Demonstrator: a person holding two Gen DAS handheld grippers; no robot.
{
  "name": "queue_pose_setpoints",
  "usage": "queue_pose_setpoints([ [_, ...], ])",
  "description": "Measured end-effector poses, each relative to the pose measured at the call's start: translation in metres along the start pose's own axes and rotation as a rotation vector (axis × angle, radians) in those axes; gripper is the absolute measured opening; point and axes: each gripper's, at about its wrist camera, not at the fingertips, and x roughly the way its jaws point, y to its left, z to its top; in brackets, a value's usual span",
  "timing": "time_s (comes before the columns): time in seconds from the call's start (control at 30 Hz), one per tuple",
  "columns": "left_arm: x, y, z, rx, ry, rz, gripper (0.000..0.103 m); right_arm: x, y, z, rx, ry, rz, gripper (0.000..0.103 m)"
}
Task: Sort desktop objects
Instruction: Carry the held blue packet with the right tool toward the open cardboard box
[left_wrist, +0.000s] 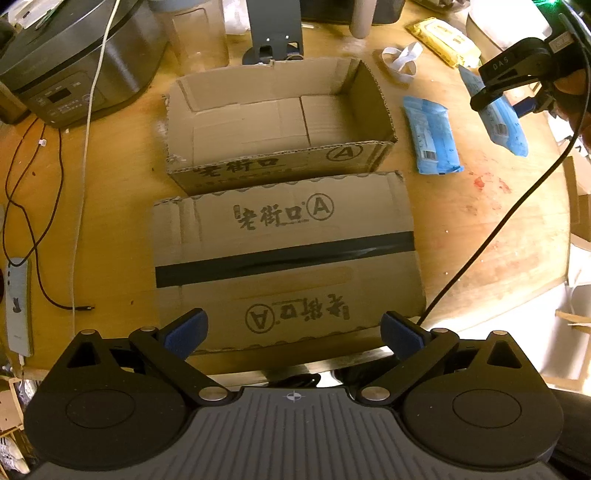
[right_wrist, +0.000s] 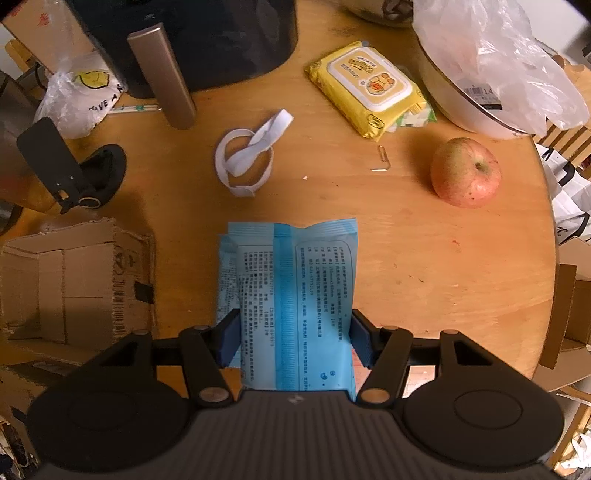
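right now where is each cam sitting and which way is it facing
Left wrist: on the left gripper, looking down at the open box and the flat carton; its open fingers show, with the right gripper at upper right.
Right wrist: on the right gripper, looking down at the table; its fingers clamp a blue pack.
Shared: held blue pack, white strap, yellow wipes, open box.

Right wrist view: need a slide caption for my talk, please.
Right gripper clamps a blue wipes pack above the wooden table, apple nearby.
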Motion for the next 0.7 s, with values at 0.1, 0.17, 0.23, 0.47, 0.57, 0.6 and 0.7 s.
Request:
queue_pose_setpoints([
  [0.1, -0.001, 0.005, -0.001, -0.007, -0.002, 0.0, 0.103, -0.001, 0.007, 0.0, -0.004, -0.001, 0.003, 0.059],
  [0.17, -0.001, 0.008, -0.001, -0.01, -0.003, 0.0, 0.103, -0.001, 0.011, 0.001, -0.006, -0.001, 0.005, 0.059],
  [0.23, -0.002, 0.012, -0.002, -0.014, -0.005, 0.0, 0.103, 0.0, 0.016, 0.002, -0.007, -0.001, 0.005, 0.059],
  [0.47, -0.003, 0.025, -0.005, -0.028, -0.004, 0.004, 0.103, 0.0, 0.032, 0.003, -0.015, 0.0, 0.008, 0.059],
  [0.57, -0.003, 0.03, -0.006, -0.033, -0.003, 0.004, 0.103, 0.001, 0.038, 0.002, -0.019, 0.0, 0.011, 0.059],
  [0.6, -0.003, 0.032, -0.007, -0.034, -0.004, 0.004, 0.103, 0.001, 0.04, 0.002, -0.02, 0.001, 0.011, 0.059],
  [0.7, -0.003, 0.037, -0.008, -0.039, -0.005, 0.004, 0.103, 0.004, 0.046, 0.001, -0.023, 0.007, 0.011, 0.059],
])
